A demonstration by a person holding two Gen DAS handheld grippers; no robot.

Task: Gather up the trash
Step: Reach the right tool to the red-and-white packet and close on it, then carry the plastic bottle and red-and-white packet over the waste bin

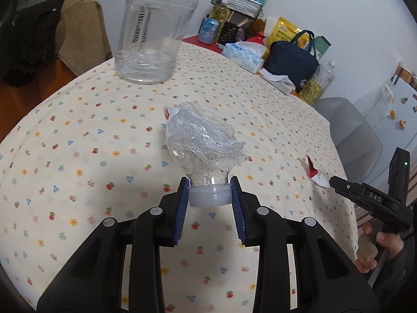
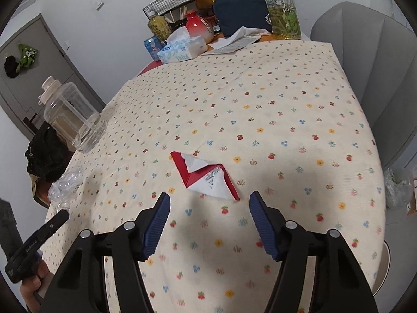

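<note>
My left gripper (image 1: 209,191) is shut on the white cap end of a crushed clear plastic bottle (image 1: 202,140) and holds it above the flowered tablecloth (image 1: 78,156). The bottle also shows at the left edge of the right wrist view (image 2: 65,185). A torn red and white paper wrapper (image 2: 206,176) lies flat on the cloth; it shows in the left wrist view (image 1: 315,173) near the right gripper's tip. My right gripper (image 2: 209,203) is open and empty, just short of the wrapper, with a finger on each side of its near corner.
A large clear empty jug (image 1: 153,31) stands at the table's far left edge. At the back stand a tissue box (image 2: 182,49), a navy bag (image 2: 239,5), bottles, a can and a wire basket. A grey chair (image 2: 378,65) stands at the right.
</note>
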